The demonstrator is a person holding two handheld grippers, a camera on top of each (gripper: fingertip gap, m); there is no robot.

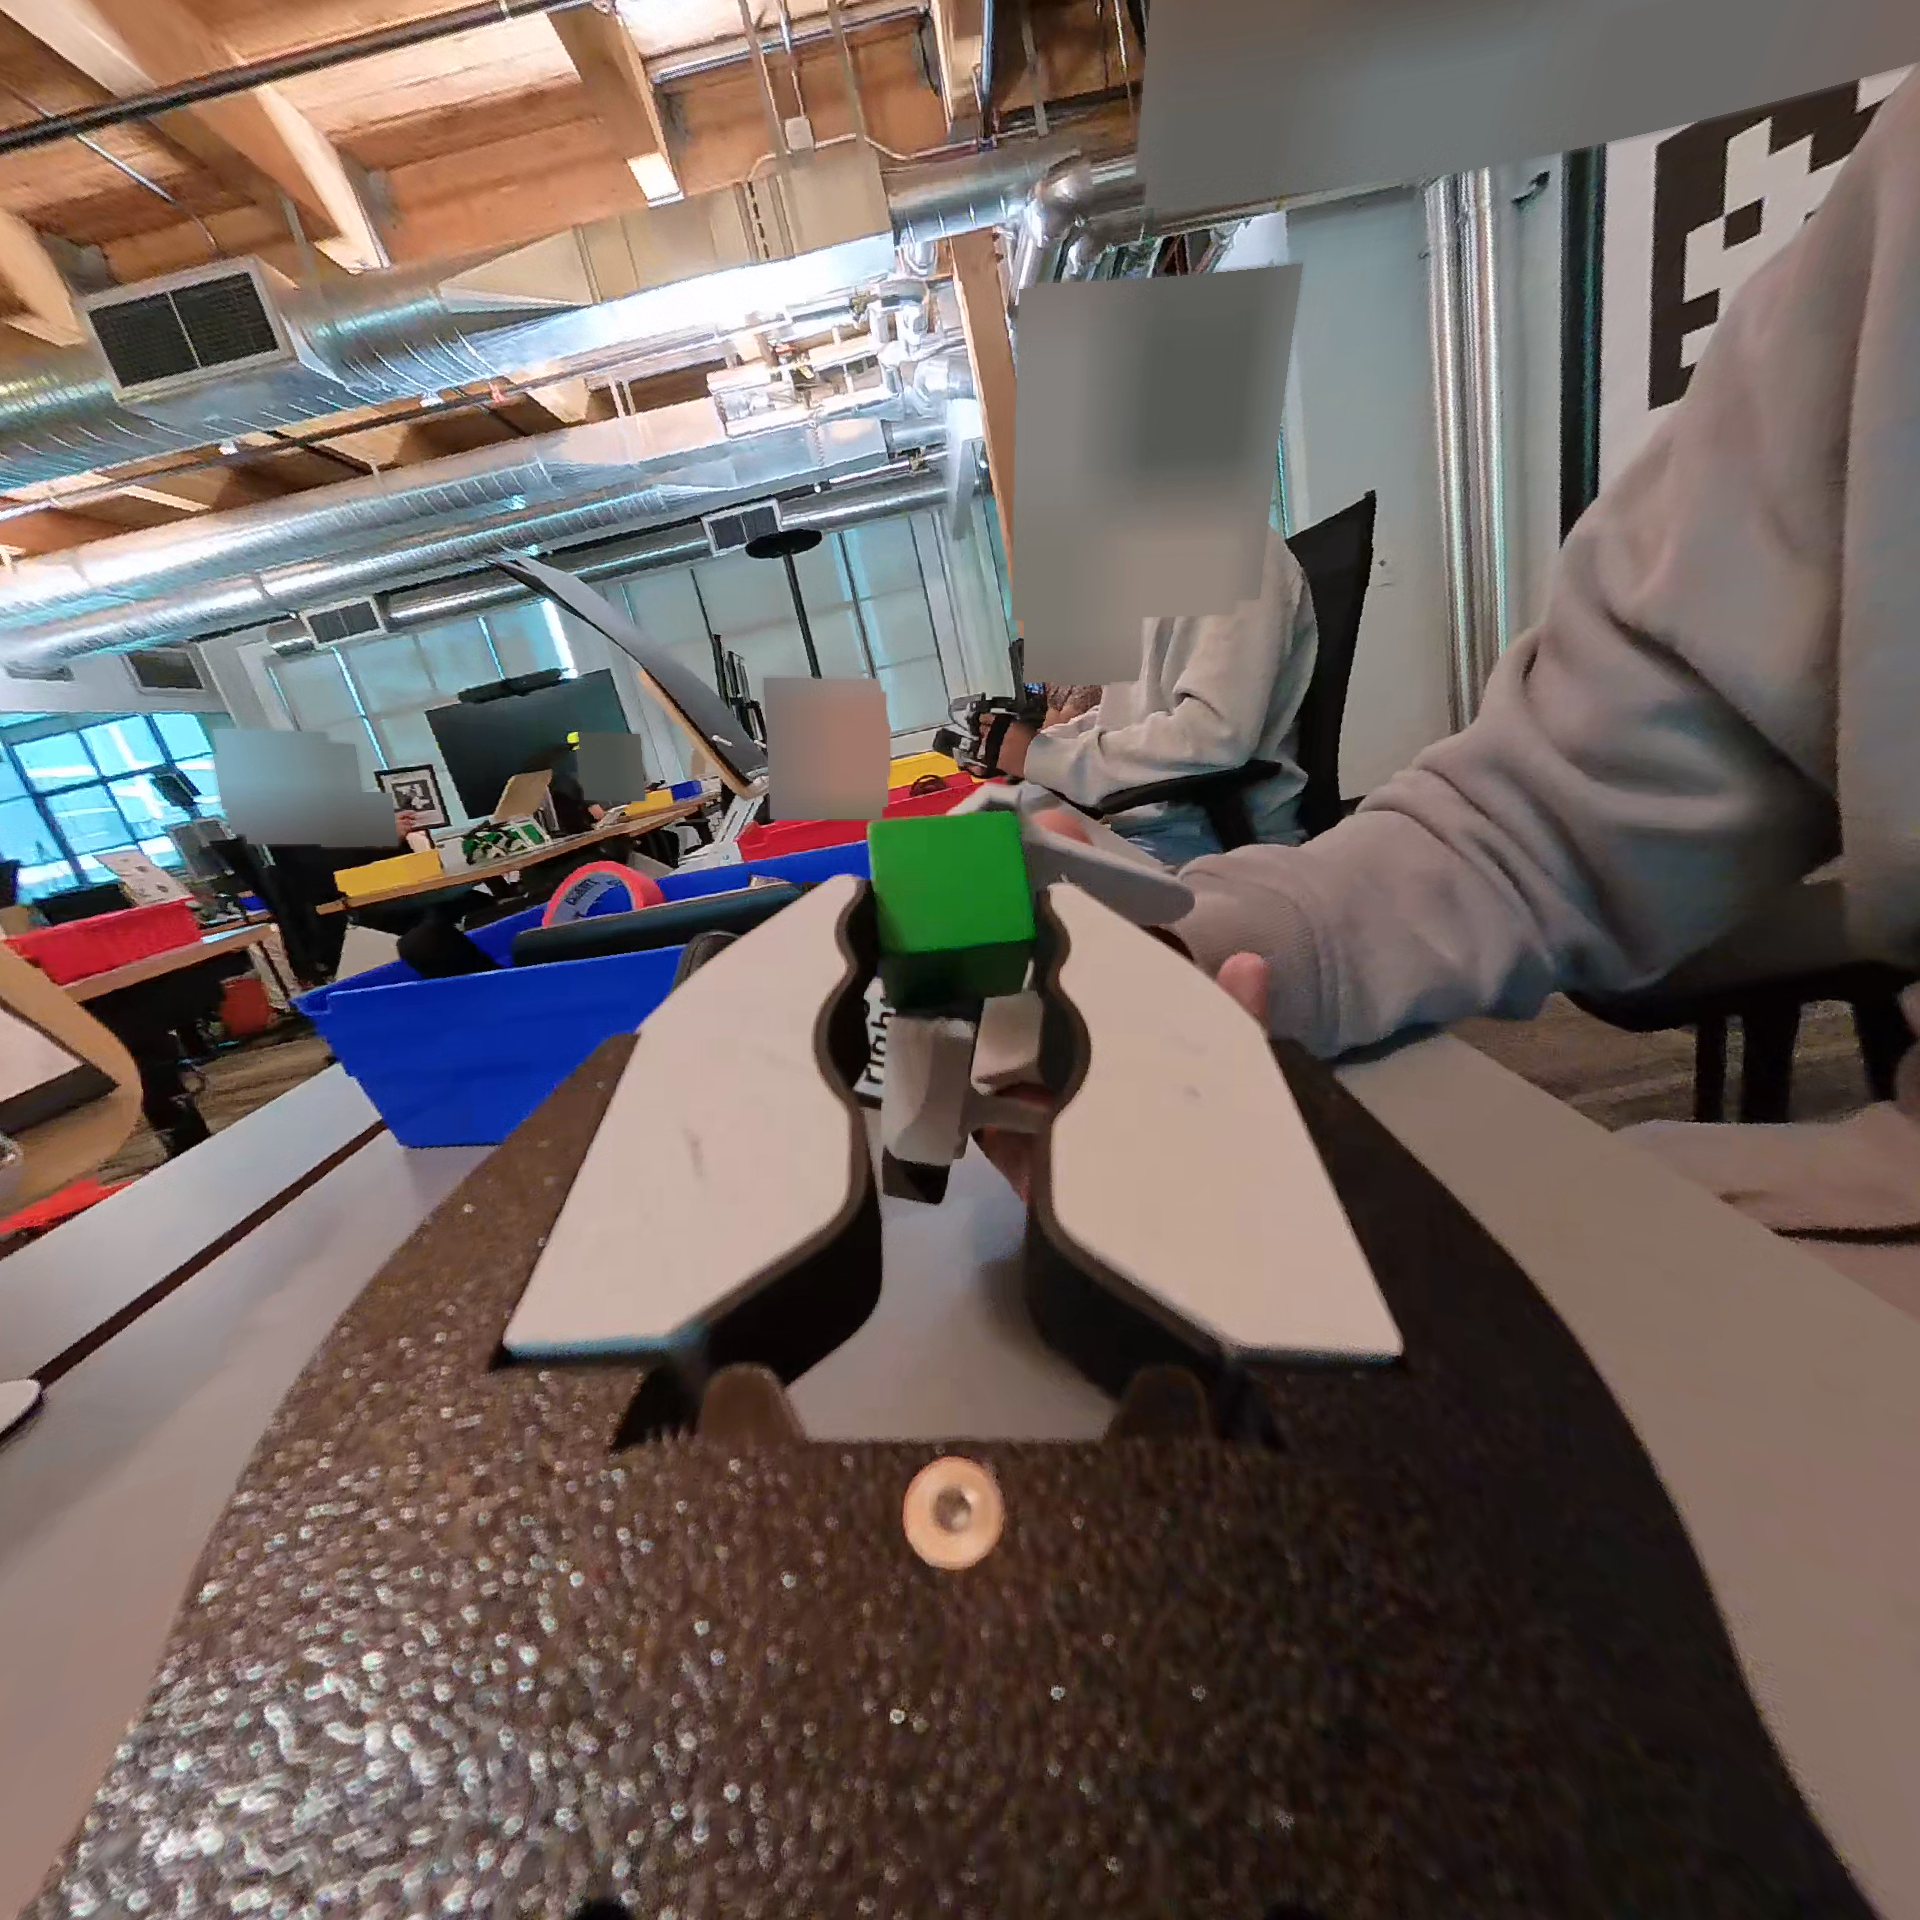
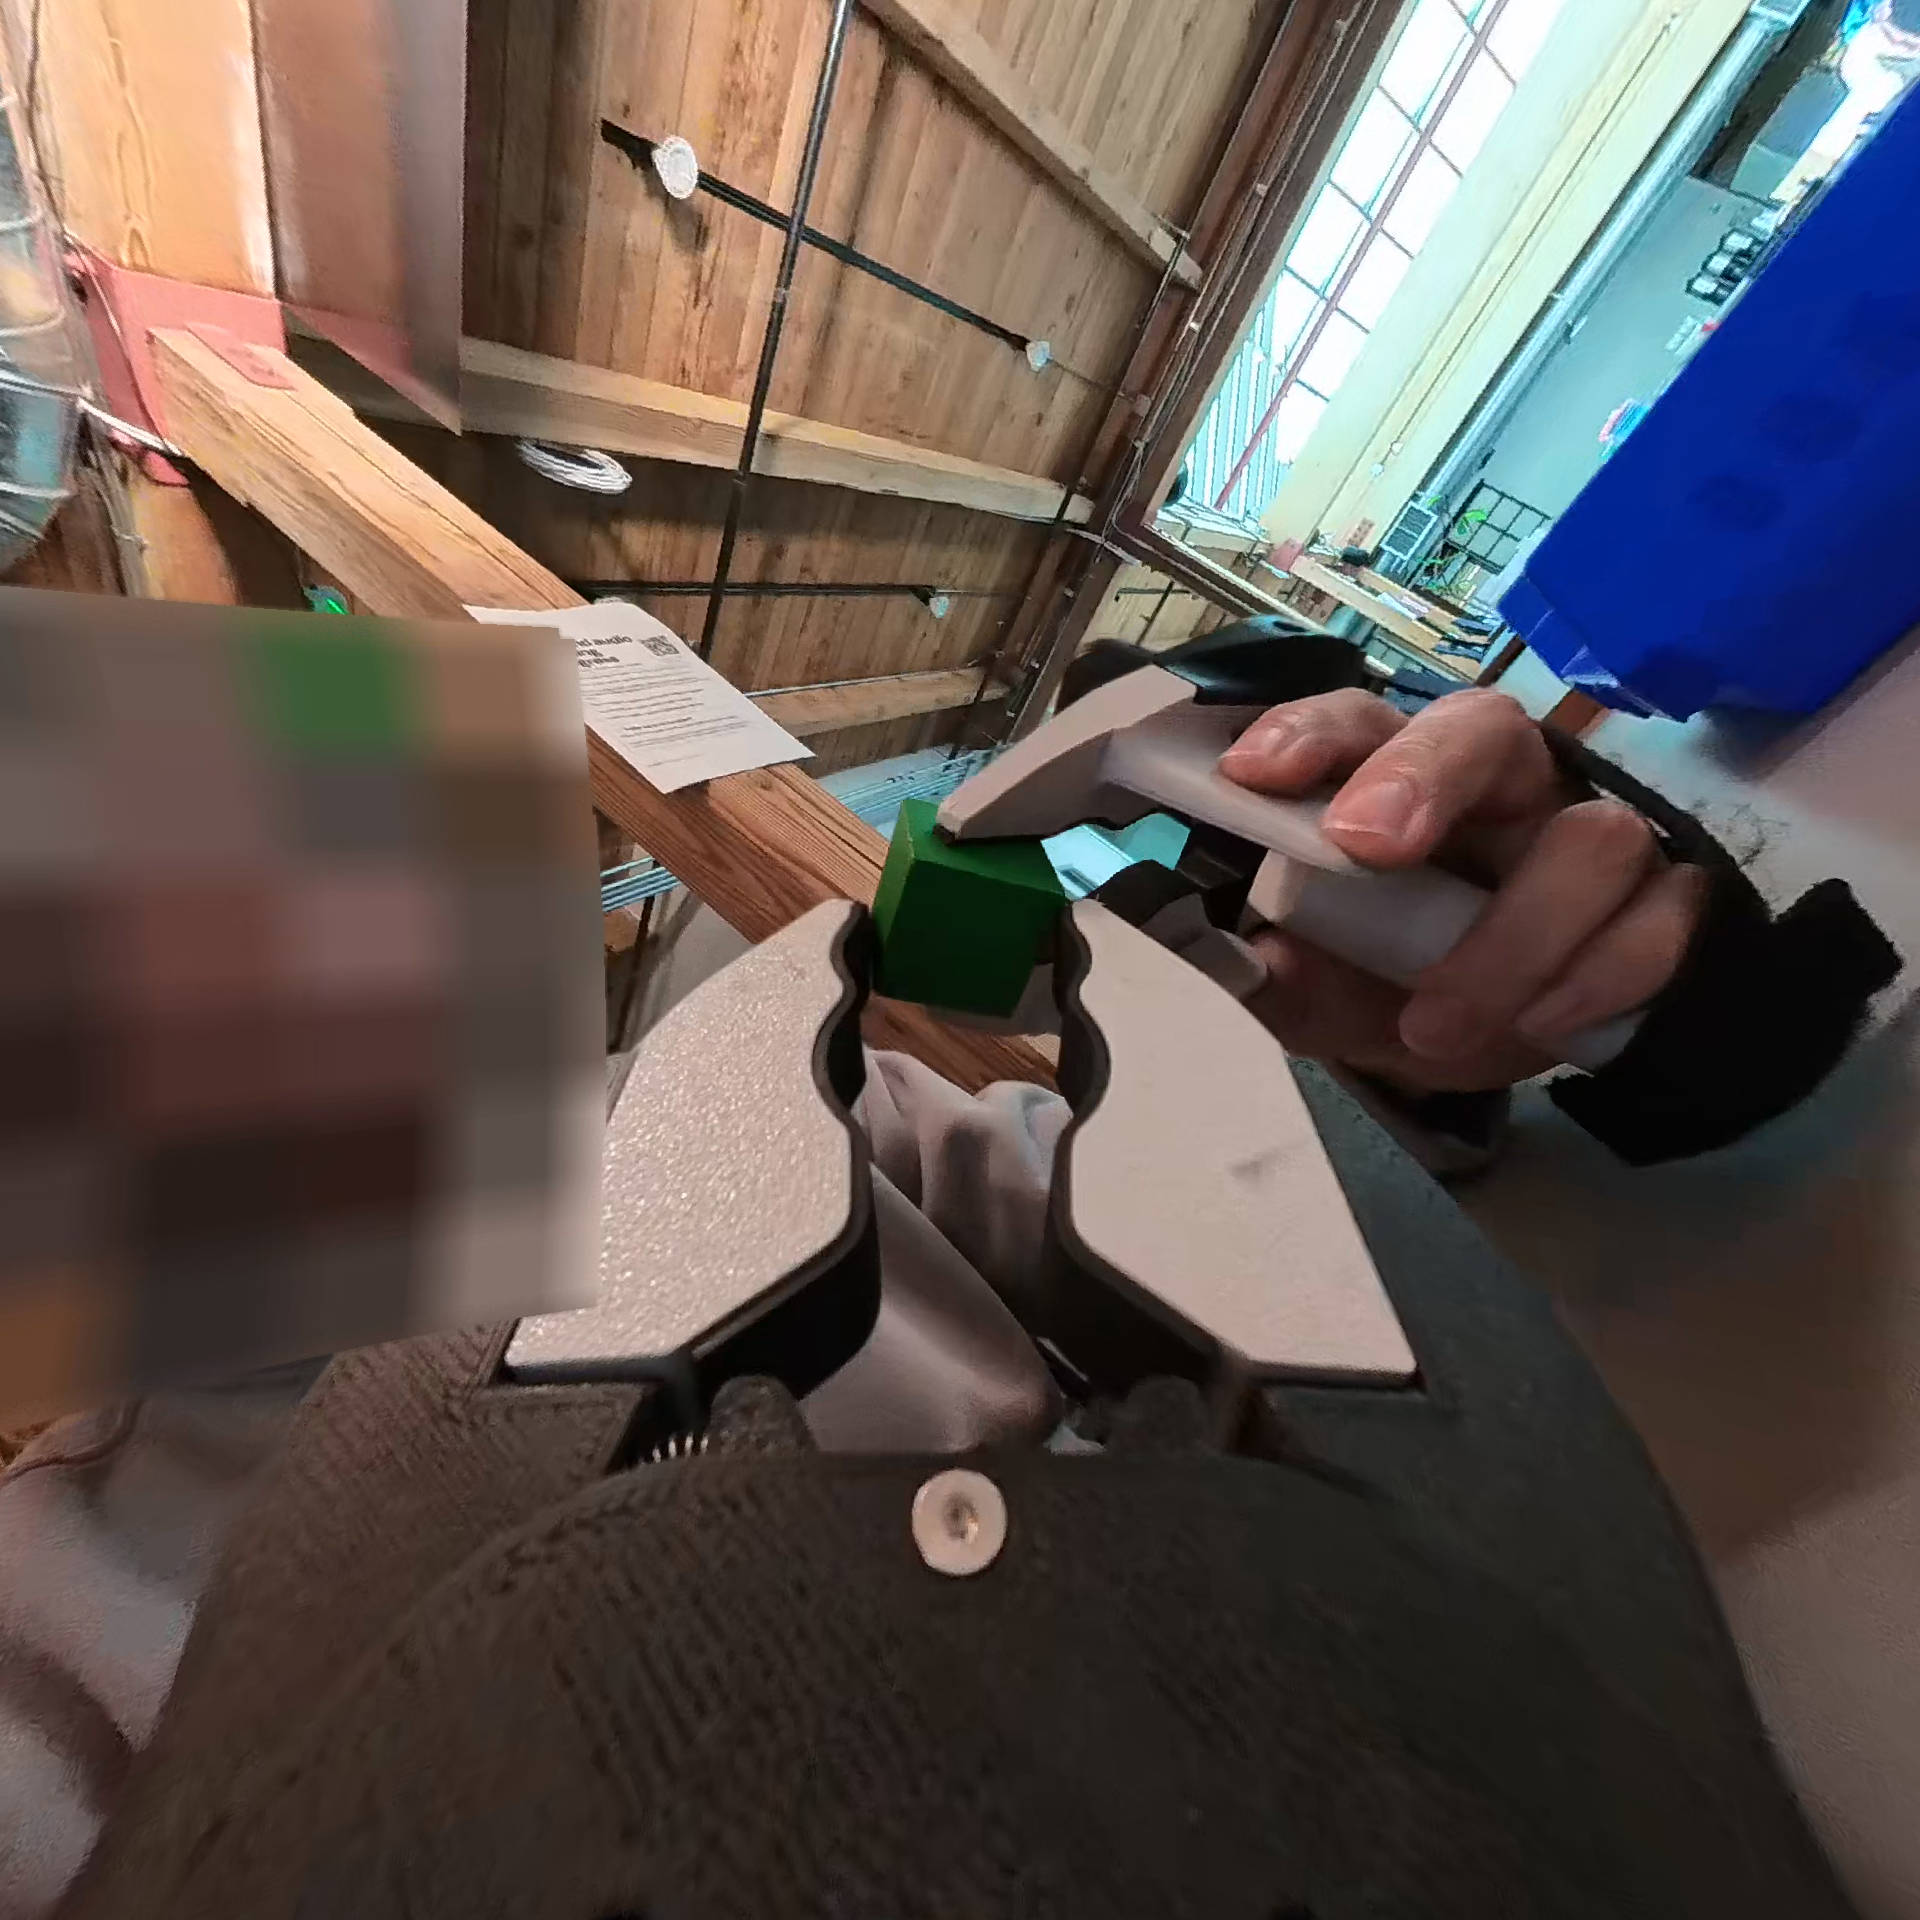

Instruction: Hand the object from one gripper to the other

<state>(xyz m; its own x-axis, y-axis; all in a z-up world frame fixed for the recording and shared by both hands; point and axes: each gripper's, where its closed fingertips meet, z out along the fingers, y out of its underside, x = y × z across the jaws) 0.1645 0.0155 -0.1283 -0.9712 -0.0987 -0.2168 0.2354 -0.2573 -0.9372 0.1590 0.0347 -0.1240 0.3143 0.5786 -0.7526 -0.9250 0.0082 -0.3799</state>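
While the green cube (image 1: pixel 951 894) sits between both sets of jaws, each wrist view shows it at the 12 o'clock end of that view's own gripper.

In the left wrist view, the left gripper (image 1: pixel 951 940) has its jaws pinching the cube on the cube's left and right faces. The right gripper (image 1: pixel 997 935) enters from 3 o'clock, with one grey finger above the cube and another below it. A grey sleeve (image 1: pixel 1558 810) runs from that gripper toward 2 o'clock. The cube is held in the air above the grey counter (image 1: pixel 187 1455). A blue bin (image 1: pixel 488 1049) stands on the counter at 10 o'clock from the cube, and a roll of red tape (image 1: pixel 603 894) shows above the bin's rim.

In the right wrist view, the right gripper (image 2: pixel 961 945) has its jaws closed against the cube's (image 2: pixel 961 940) two side faces. The left gripper (image 2: pixel 987 914) reaches in from 3 o'clock; its upper finger lies touching the cube's top face, and its lower finger shows just under the cube. A hand (image 2: pixel 1455 883) in a black fingerless glove grips the handle of that gripper at 3 o'clock. A blue bin (image 2: pixel 1745 520) shows at 2 o'clock. A wooden beam (image 2: pixel 436 530) bearing a sheet of paper (image 2: pixel 675 696) runs behind the cube.
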